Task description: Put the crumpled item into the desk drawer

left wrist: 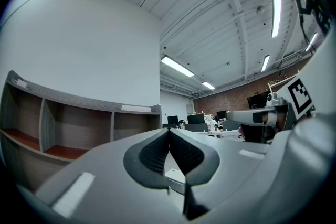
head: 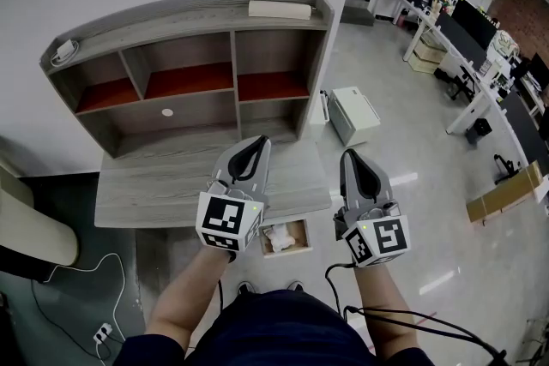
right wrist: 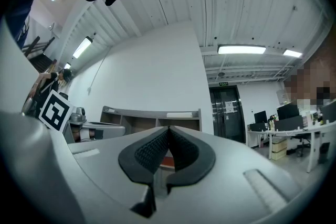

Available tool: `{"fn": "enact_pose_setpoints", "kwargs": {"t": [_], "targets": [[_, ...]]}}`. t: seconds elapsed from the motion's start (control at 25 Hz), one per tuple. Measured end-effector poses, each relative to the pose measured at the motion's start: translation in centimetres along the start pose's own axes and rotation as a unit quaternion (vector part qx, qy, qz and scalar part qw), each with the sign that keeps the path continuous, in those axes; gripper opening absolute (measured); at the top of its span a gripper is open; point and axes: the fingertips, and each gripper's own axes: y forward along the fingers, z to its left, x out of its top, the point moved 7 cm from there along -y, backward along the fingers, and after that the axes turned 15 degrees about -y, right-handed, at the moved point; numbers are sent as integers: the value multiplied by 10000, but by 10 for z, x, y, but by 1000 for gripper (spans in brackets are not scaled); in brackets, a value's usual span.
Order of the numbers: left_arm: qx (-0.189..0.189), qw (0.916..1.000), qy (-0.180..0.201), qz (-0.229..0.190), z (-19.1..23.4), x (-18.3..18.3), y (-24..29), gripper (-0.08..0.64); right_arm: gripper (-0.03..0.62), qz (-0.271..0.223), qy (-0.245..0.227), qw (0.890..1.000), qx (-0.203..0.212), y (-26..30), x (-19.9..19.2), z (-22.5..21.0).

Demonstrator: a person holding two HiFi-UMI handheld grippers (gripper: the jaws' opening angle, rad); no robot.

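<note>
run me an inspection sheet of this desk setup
surface: grey desk with a shelf unit at its back; nothing seen on the desktop
job's things: drawer open under the front edge; crumpled white item lies inside it
clutter: flat white object on the shelf unit's top, small white thing at its left end
grippers: left gripper and right gripper above the desk's front edge, fingers together, nothing held
cables: white cable with power strip on the floor at left; black cable by the right forearm
surroundings: white box on the floor, office desks with monitors beyond
</note>
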Motion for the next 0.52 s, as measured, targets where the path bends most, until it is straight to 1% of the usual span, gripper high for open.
{"fn": "enact_pose_setpoints", "kwargs": {"t": [0.52], "targets": [[-49, 10000, -14, -9, 8, 3, -4, 5, 6, 44, -33, 10000, -38, 2, 1, 9]]}}
